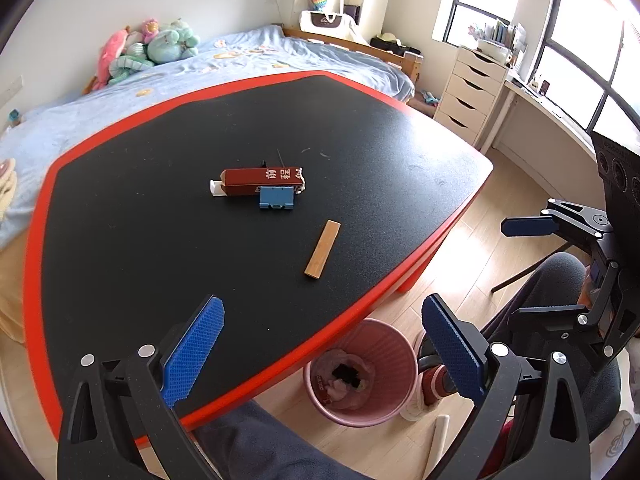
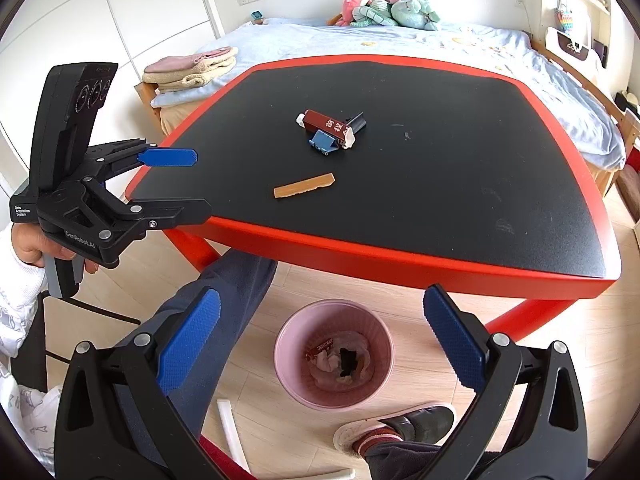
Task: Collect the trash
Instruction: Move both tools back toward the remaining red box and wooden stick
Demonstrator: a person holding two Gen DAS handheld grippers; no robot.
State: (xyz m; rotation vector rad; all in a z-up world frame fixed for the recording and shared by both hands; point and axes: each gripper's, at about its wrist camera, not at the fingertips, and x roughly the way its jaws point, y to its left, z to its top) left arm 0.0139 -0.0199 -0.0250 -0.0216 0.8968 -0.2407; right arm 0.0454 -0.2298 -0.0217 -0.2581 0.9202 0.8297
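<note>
A dark red carton (image 1: 260,182) (image 2: 326,123) lies mid-table with a blue clip-like piece (image 1: 276,199) (image 2: 322,141) against it. A tan flat strip (image 1: 322,248) (image 2: 305,185) lies nearer the table's front edge. A pink bin (image 1: 362,372) (image 2: 335,354) with crumpled trash inside stands on the floor below that edge. My left gripper (image 1: 324,350) is open and empty over the table's near edge; it also shows in the right wrist view (image 2: 196,184). My right gripper (image 2: 322,334) is open and empty above the bin; it also shows in the left wrist view (image 1: 516,266).
The black table with a red rim (image 1: 248,392) (image 2: 400,246) stands before a bed (image 1: 280,52) with plush toys. White drawers (image 1: 468,92) stand at the right. The person's legs and shoe (image 2: 400,424) are beside the bin. A white stick (image 2: 232,424) lies on the wood floor.
</note>
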